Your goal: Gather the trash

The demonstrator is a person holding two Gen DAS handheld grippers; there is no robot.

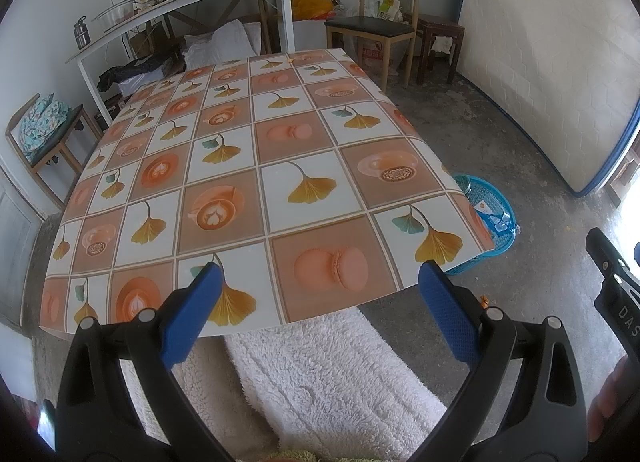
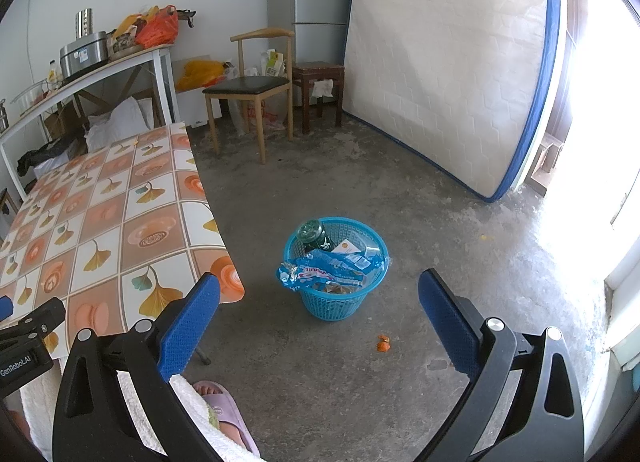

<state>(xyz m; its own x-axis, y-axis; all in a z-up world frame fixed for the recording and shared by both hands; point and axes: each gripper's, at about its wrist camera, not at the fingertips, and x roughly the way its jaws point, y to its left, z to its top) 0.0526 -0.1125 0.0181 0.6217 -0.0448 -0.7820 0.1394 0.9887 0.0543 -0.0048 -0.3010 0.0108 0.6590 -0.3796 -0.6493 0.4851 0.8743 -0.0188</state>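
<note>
Two grippers are in view, both with their blue-padded fingers spread wide and nothing between them. The left gripper [image 1: 320, 294] hangs over the near edge of the worktop [image 1: 256, 166], which wears a checked cloth printed with ginkgo leaves, coffee cups and macarons; its surface carries nothing except a tiny orange speck [image 1: 291, 60] at the far edge. Below that gripper lies white fluffy fabric [image 1: 320, 374].

The right gripper [image 2: 320, 302] points at the concrete floor [image 2: 440, 222] beside the worktop [image 2: 100, 222]. A blue plastic basket [image 2: 334, 304] stands on the floor just off the worktop's corner, apart from both grippers. Inside it sit a dark bottle [image 2: 316, 236] with a round greenish base tilted against the far wall, a crumpled blue snack wrapper [image 2: 320, 272] draped over the front rim, and some white and orange paper packaging [image 2: 348, 248]. In the left wrist view the same basket [image 1: 494, 222] peeks out past the worktop's right edge.

One small orange scrap [image 2: 383, 343] lies on the floor near the basket, between it and the right gripper's right-hand finger. Another faint yellow speck [image 2: 484, 237] sits farther off toward the bright doorway.

A person's foot in a pale purple slipper [image 2: 228, 410] shows at the bottom of the right wrist view. A mattress [image 2: 452, 62] leans against the wall behind, with a wooden chair [image 2: 256, 86] beside it.
</note>
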